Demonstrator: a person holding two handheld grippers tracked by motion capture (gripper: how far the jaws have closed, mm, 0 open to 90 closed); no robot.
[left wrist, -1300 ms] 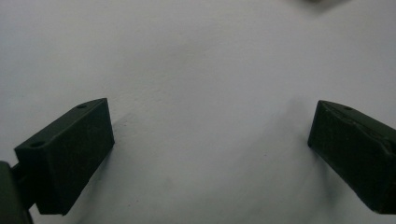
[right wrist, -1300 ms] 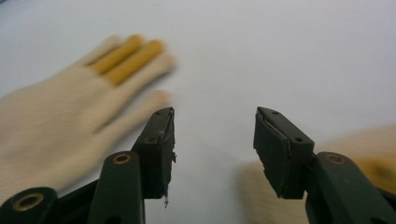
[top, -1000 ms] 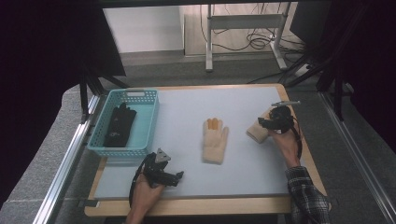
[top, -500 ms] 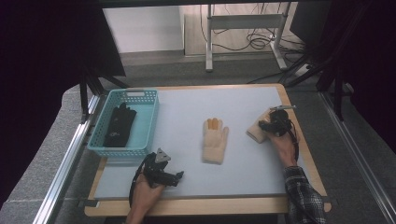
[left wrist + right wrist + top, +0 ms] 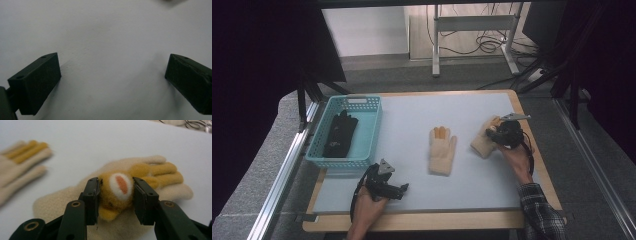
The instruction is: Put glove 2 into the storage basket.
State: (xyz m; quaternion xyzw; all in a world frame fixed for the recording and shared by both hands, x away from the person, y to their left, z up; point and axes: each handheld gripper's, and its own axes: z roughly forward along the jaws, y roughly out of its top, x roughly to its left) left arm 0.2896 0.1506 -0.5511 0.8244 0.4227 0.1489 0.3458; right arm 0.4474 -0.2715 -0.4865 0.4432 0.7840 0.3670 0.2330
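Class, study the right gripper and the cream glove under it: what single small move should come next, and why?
Probably finish closing, then lift. The right gripper has just been closing its jaws, and they now stand on either side of the padded yellow patch on the right-hand glove, which lies flat on the table. I would judge that the pads press on it; a slight lift would test that.

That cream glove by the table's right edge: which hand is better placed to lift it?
Right, probably. The right hand-held gripper already pinches the glove, its jaws having just closed in; the left hand-held gripper rests far away, open.
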